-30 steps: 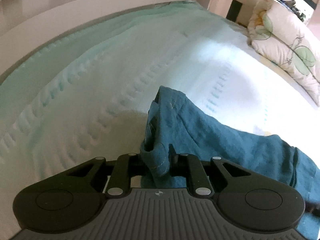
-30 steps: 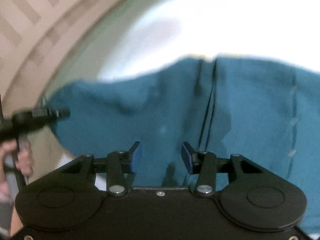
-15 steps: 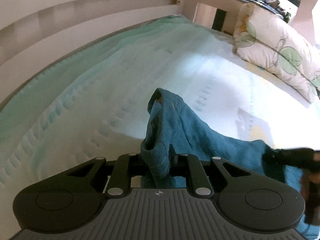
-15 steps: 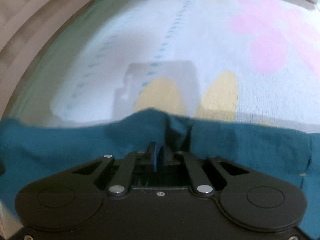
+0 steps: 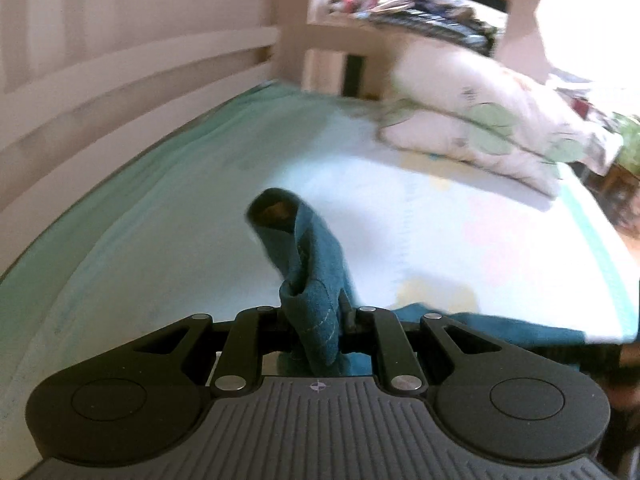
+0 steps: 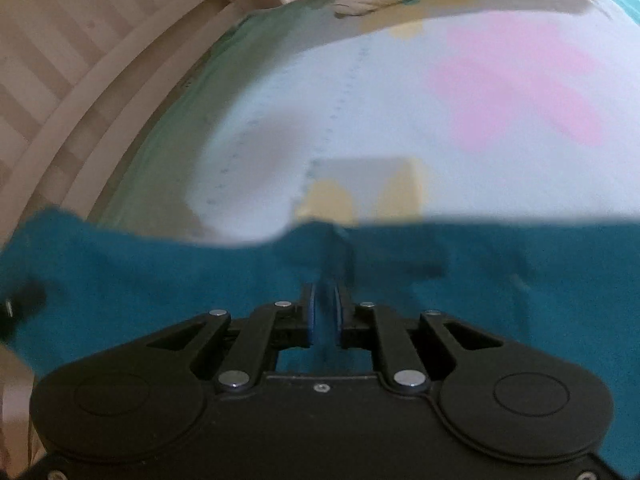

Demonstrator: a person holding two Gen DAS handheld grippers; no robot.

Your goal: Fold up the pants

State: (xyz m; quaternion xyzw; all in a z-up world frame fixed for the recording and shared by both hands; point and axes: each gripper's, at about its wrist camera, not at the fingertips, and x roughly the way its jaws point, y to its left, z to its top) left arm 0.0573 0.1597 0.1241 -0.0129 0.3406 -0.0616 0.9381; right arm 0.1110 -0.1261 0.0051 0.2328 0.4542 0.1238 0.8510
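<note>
The teal pants [image 5: 316,264] hang from my left gripper [image 5: 316,316], which is shut on a stitched corner of the cloth that stands up in a fold above the bed. In the right wrist view the pants [image 6: 500,264] spread as a wide teal band across the frame. My right gripper [image 6: 325,300] is shut on their upper edge, with cloth pinched between the blue pads. The left gripper shows as a dark blur at the left edge [image 6: 20,304]. Both views are blurred by motion.
The bed has a pale sheet [image 5: 200,248] with pink and yellow patches [image 6: 520,92]. A floral pillow [image 5: 480,128] lies at the head. Slatted wooden rails [image 5: 120,80] run along the left side. A cluttered shelf [image 5: 400,0] stands beyond the bed.
My right gripper has shut on the pants' edge and lifted it. My left gripper has risen and tilted up, so the headboard and pillow came into view.
</note>
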